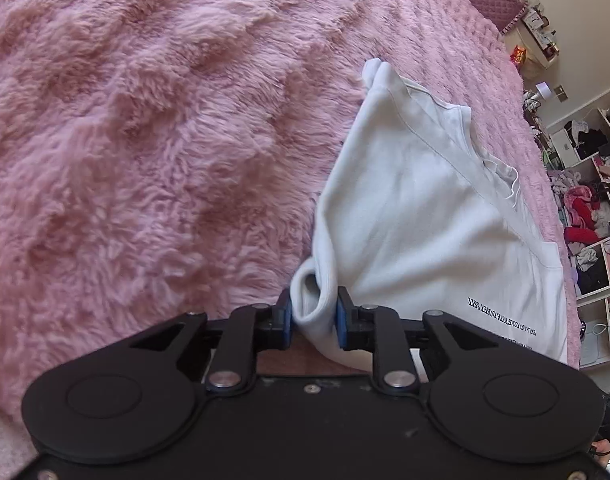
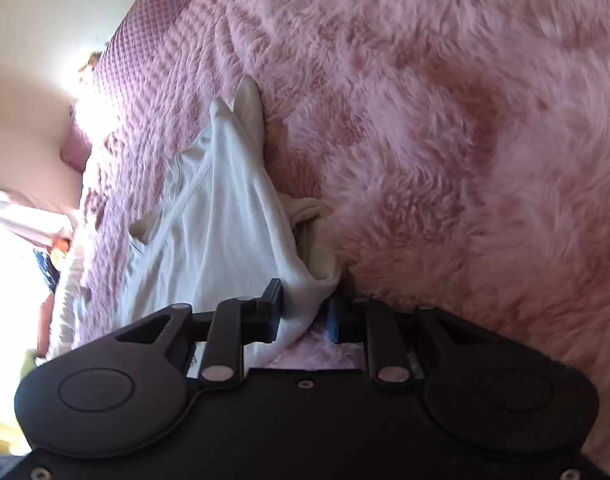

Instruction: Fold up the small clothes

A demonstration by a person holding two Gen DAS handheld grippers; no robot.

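A white T-shirt lies partly folded on a fluffy pink blanket, with black printed lettering near its lower right edge. My left gripper stands open around a loose rolled fold of the shirt's edge, which is not pinched flat. In the right wrist view the same shirt runs up and to the left. My right gripper is open; the cloth hangs against its left pad, and pink fur shows between the cloth and the right pad. A cream layer peeks out from under the shirt's right edge.
The pink blanket spreads wide around the shirt. A quilted mauve cover borders the bed's far side. Open shelves crammed with clothes stand beyond the bed at the right.
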